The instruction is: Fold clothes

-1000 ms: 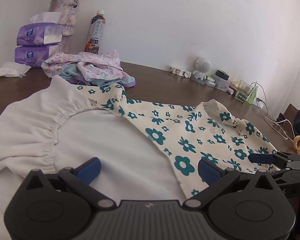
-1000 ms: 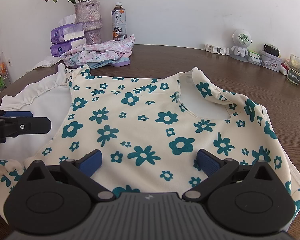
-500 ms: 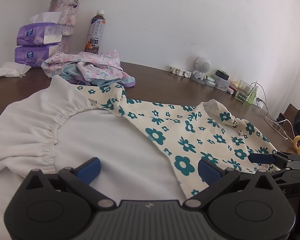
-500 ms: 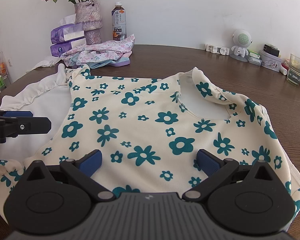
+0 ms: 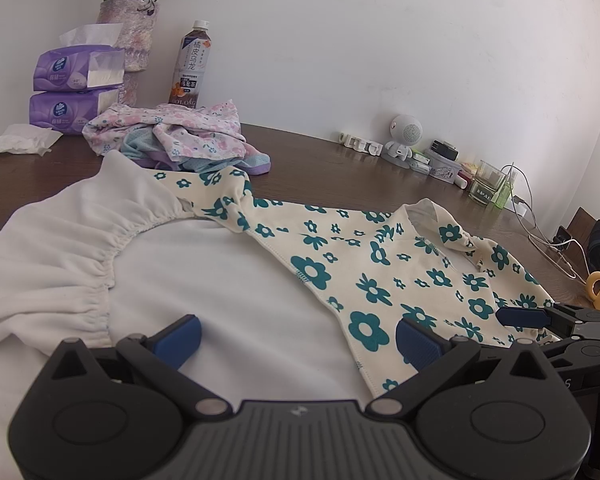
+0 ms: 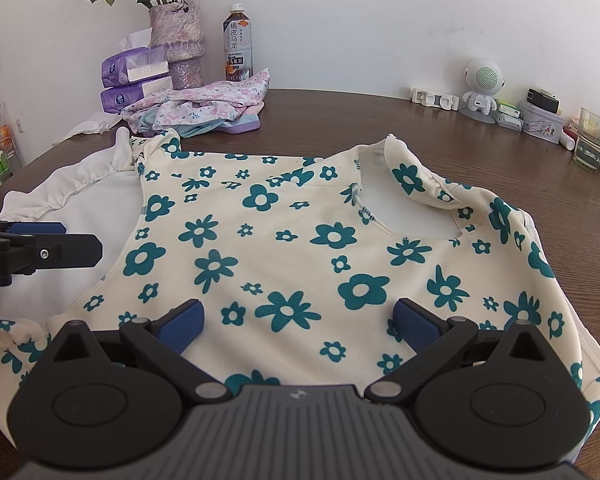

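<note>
A cream garment with teal flowers (image 6: pixel 300 240) lies flat on the brown table, its white skirt part (image 5: pixel 180 280) spread to the left with a gathered edge. It also shows in the left wrist view (image 5: pixel 400 272). My left gripper (image 5: pixel 298 338) is open and empty, hovering just above the white part. My right gripper (image 6: pixel 298 322) is open and empty, just above the flowered front near its lower edge. One finger of the left gripper shows in the right wrist view (image 6: pixel 56 254); one finger of the right gripper shows in the left wrist view (image 5: pixel 528 316).
A pile of pink floral clothes (image 6: pixel 204 108) lies at the back left, by purple tissue packs (image 6: pixel 136 80), a flower vase (image 6: pixel 178 44) and a tea bottle (image 6: pixel 238 48). A white robot figure (image 6: pixel 482 84), tins and a glass (image 6: pixel 592 144) line the back right.
</note>
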Tool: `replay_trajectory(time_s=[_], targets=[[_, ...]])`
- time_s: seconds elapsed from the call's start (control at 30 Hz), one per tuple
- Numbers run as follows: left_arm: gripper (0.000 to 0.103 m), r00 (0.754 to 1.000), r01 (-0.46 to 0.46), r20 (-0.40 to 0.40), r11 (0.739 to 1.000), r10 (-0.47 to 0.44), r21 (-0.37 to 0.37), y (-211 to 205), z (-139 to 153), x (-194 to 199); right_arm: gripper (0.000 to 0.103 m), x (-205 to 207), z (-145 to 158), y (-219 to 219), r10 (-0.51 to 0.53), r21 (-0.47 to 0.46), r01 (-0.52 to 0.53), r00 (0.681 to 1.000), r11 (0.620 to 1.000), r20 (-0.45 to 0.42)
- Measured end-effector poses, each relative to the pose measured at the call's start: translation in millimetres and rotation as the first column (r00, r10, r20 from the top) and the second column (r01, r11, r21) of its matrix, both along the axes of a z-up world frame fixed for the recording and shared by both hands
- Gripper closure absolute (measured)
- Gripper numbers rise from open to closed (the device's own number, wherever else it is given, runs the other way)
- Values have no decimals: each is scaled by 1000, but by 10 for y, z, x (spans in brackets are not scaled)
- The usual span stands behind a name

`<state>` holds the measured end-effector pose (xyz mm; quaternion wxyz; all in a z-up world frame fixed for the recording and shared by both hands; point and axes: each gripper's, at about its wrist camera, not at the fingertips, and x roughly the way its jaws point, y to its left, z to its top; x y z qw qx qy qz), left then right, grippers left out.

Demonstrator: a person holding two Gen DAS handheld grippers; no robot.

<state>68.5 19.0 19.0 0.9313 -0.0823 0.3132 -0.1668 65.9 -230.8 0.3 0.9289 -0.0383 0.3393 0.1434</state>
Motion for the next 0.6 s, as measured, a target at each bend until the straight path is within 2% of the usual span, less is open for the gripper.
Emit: replay_trajectory(time_s=[0.6], targets=[[0, 1000, 1, -1, 1000, -1, 1, -4, -3, 1, 1, 12, -4, 17, -1, -11, 1, 1000, 1000, 0]])
